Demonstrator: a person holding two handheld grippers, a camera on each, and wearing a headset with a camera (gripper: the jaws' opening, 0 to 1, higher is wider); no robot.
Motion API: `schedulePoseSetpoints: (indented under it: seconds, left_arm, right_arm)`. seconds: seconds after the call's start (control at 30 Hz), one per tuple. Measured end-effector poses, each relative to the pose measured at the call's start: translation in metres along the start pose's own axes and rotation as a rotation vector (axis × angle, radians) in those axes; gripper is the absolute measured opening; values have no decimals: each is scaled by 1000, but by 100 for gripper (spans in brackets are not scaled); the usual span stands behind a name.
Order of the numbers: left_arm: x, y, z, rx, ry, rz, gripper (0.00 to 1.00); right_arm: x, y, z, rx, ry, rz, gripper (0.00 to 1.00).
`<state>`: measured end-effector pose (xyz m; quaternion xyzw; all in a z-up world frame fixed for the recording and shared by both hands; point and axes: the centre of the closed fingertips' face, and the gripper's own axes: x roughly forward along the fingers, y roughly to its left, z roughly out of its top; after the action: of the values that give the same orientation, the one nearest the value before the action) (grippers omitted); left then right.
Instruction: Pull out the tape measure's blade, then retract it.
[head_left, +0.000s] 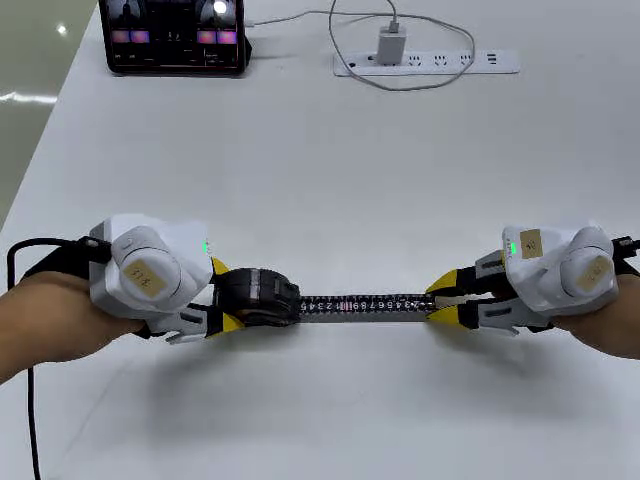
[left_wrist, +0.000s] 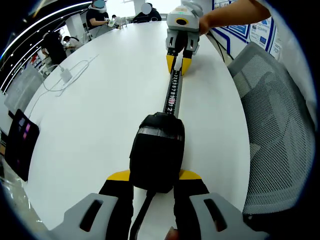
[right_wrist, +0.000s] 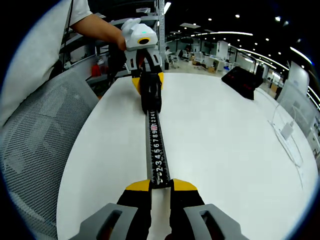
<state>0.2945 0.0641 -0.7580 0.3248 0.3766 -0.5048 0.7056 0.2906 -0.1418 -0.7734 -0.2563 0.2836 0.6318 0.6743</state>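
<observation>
Seen from the head camera, a white table (head_left: 320, 170) spreads across the frame, with two hand-held grippers low in the picture, one at each side. At lower left, the left gripper (head_left: 225, 295) has its yellow-tipped jaws closed narrowly on the black case of a tape measure (head_left: 258, 296), which rests on the table just left of centre. From the case the blade (head_left: 365, 304) runs straight to the right, lying flat along the table with its printed numbers facing up. At lower right, the right gripper (head_left: 443, 298) pinches the far end of the blade between its jaws, which are nearly together. A hand wraps each gripper's white body at the frame's edges. In the left gripper view the case sits between the two jaws at bottom centre, and the blade stretches away toward the other gripper near the top. In the right gripper view the blade's end lies between the jaws at bottom centre. At the upper left of the head view a dark tablet (head_left: 175, 35) stands with a lit screen; at upper right lies a white power strip (head_left: 430, 62) with a charger (head_left: 390, 45) plugged in. A grey mesh chair (left_wrist: 270, 130) fills the right side of the left gripper view.
</observation>
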Motion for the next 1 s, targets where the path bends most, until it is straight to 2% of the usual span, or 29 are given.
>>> schedulePoseSetpoints:
  seconds: [1.0]
  left_arm:
    - [0, 0, 0, 2, 0, 1, 25]
  right_arm:
    - [-25, -3, -27, 9, 55, -23, 9]
